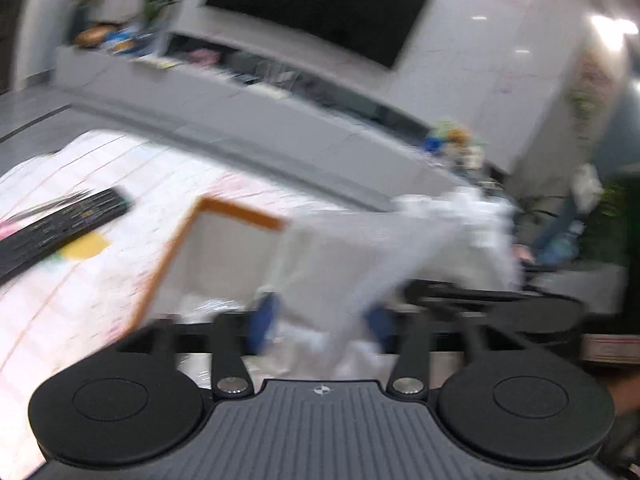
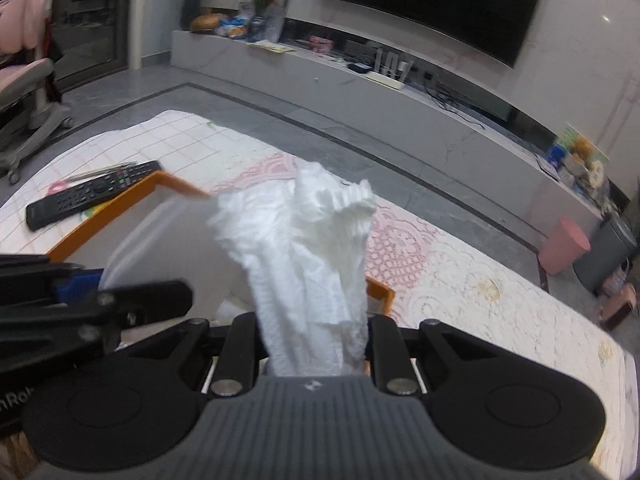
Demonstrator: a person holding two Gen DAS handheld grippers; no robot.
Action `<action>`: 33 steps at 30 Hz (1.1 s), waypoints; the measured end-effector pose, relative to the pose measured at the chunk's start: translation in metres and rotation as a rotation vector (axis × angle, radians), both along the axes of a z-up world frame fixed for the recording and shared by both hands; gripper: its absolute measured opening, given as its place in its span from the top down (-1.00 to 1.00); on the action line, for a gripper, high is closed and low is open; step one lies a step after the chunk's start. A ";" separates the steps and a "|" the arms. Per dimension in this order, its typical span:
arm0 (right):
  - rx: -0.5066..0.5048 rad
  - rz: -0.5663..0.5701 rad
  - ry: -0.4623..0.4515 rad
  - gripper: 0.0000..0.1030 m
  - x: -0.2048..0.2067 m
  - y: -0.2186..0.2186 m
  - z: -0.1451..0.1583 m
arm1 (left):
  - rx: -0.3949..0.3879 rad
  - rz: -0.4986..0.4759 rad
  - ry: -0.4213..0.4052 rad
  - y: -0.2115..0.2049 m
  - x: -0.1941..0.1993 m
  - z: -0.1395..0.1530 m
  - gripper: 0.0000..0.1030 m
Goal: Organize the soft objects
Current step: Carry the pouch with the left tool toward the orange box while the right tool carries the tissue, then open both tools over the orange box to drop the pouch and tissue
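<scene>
A white crumpled soft cloth (image 2: 308, 264) stands up out of my right gripper (image 2: 316, 344), which is shut on its lower end above the orange-rimmed white box (image 2: 176, 186). In the blurred left wrist view the same cloth (image 1: 384, 256) stretches from the right gripper at the right down to my left gripper (image 1: 320, 320), whose blue fingertips (image 1: 264, 316) sit either side of its lower end over the box (image 1: 240, 210). More white material (image 1: 208, 308) lies inside the box. The left gripper (image 2: 80, 304) shows at the left of the right wrist view.
A black remote (image 2: 92, 194) and a pink item (image 2: 56, 187) lie on the checked tablecloth (image 2: 460, 280) left of the box. A grey TV bench (image 2: 360, 92) and television (image 2: 432, 4) stand beyond. A pink bin (image 2: 564, 250) and grey bin (image 2: 608, 254) stand on the floor, right.
</scene>
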State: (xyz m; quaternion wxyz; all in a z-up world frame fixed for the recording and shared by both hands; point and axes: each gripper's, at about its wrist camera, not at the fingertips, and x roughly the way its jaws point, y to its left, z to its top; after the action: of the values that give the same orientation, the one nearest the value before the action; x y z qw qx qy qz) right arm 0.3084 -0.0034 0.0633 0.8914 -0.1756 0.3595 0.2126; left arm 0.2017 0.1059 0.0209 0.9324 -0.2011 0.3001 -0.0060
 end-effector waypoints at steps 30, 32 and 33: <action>-0.127 -0.001 0.081 0.54 0.012 0.051 -0.041 | -0.124 0.060 0.012 0.047 -0.022 0.024 -0.62; -0.099 0.013 0.079 0.41 0.009 0.048 -0.039 | -0.129 0.104 0.006 0.048 -0.025 0.026 -0.62; -0.078 0.034 0.062 0.17 0.006 0.047 -0.036 | -0.142 0.134 -0.008 0.051 -0.027 0.027 -0.61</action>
State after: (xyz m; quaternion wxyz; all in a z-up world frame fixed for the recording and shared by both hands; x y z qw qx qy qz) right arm 0.3142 0.0437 0.0275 0.8686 -0.2095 0.3920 0.2189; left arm 0.1745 0.1565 0.0479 0.9155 -0.2861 0.2809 0.0344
